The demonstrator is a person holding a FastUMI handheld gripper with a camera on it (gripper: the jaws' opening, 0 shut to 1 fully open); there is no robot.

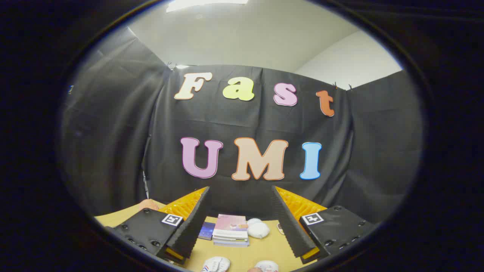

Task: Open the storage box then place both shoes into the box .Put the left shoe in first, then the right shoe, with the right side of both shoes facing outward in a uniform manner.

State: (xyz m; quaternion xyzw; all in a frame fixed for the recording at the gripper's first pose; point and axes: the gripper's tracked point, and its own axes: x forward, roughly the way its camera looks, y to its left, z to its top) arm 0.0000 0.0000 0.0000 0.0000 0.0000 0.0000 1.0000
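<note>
My gripper (240, 189) is open, held high and aimed at the black cloth wall, with nothing between its fingers (191, 226). Low down between the fingers, on the tan table (261, 249), lie two white shoes. One shoe (216, 263) has red and blue stripes and lies nearer the left finger. The other shoe (267, 265) lies nearer the right finger. Both are cut off, so I cannot tell which is left or right.
Farther back on the table sit a stack of books (230, 231), a dark blue book (207, 230) and a white rounded object (258, 229). A pinkish shape (148, 204) shows beyond the left finger. The cloth wall closes the back.
</note>
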